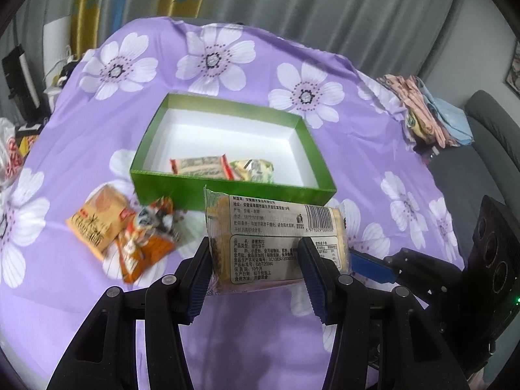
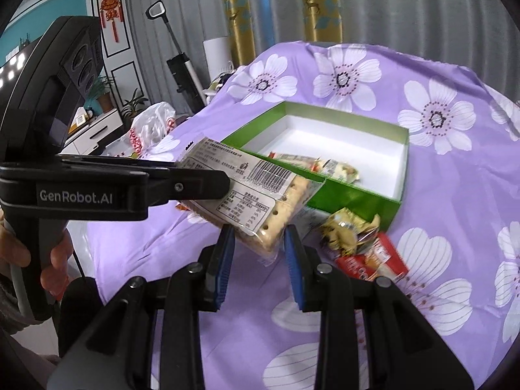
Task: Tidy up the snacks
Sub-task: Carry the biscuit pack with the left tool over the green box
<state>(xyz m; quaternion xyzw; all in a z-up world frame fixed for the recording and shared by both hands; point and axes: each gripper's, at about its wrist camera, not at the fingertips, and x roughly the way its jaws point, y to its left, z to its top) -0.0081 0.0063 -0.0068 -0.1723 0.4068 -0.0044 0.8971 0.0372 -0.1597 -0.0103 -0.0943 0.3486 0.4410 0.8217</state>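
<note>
Apparently both grippers [image 1: 256, 269] [image 2: 260, 260] on cracker pack [image 1: 273, 227].

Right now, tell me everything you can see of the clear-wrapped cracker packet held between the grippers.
The clear-wrapped cracker packet is a flat plastic pack of pale, hole-dotted crackers, its white printed label and barcode facing up. It is lifted off the purple flowered cloth, tilted, in front of the green box. The left gripper clamps its long sides; the right gripper pinches one end.

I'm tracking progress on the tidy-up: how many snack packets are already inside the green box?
2. Both lie side by side against the near wall of the green box: an orange-ended packet and a pale green packet. The wall may hide more.
</note>
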